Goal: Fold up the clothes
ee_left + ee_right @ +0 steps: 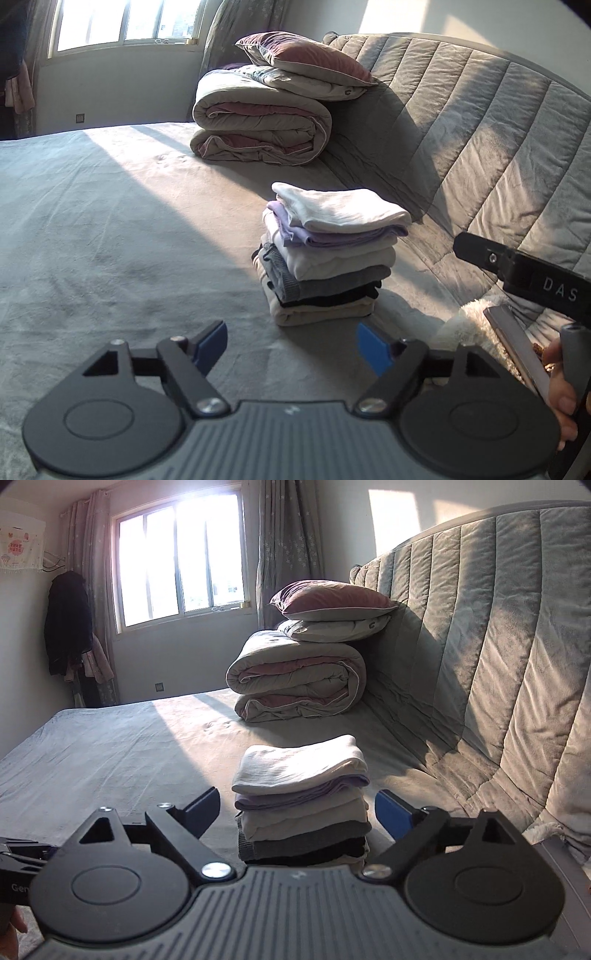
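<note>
Both tools, left tool (291, 349) and right tool (297, 812), are gaping released, facing a squared stack of soft folded clothes (301, 805) sitting mid-frame on the plush grey bed (110, 229)

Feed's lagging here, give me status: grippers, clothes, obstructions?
Left gripper open, empty. Right gripper open, empty. Folded clothes stack neat on bed. Nothing blocking.
</note>
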